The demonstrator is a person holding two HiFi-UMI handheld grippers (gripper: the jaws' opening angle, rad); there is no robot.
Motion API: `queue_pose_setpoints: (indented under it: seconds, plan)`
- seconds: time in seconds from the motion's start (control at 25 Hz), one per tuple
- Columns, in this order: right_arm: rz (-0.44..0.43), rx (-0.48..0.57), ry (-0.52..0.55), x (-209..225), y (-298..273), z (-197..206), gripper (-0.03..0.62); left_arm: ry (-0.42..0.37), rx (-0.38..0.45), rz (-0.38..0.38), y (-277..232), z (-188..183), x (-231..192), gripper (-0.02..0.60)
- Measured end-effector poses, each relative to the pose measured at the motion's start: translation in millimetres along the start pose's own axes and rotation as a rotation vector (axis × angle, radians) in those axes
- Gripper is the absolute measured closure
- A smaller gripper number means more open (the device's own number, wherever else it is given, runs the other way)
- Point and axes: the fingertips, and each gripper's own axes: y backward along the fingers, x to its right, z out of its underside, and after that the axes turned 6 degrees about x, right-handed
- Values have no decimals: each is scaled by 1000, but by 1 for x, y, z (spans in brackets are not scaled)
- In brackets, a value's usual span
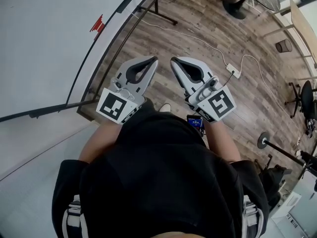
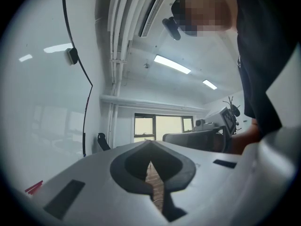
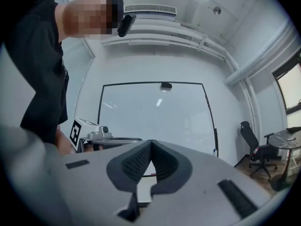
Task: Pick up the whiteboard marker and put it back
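- Our left gripper (image 1: 154,60) and right gripper (image 1: 174,60) are both closed and empty.
- The marker (image 1: 97,24), probably that red thing, lies at the whiteboard (image 1: 44,43) edge, well apart from them.
- We judge it light, stiff and smooth, so we should pinch it mid-barrel.

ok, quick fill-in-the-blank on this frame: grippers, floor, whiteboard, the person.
1. The fingers of the left gripper and the right gripper are ____ (open/shut), with nothing between them.
2. The floor below them is laid in ____ planks.
3. In the head view the whiteboard is on the person's ____ side.
4. The person's shirt is ____ in colour.
Missing words: shut; wood; left; black.
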Motion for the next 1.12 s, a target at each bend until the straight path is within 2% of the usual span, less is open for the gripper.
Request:
queue_pose_setpoints:
  seconds: [0.2,0.4,0.56,0.92,1.12]
  plan:
    - [-3,-1,-46,30,-10,7,599,15,-14,2,-27,14,-19,578]
    - [6,-57,-51,75,-37,23,599,31,-6,14,-60,20,-60,578]
    - [15,-67,-47,121,-81,31,599,67,12,21,-94,30,-119,578]
    - [29,-83,-33,227,-210,28,599,44,10,53,-170,25,-259,578]
    - [69,-103,-37,275,-263,38,599,45,9,47,-194,25,-329,578]
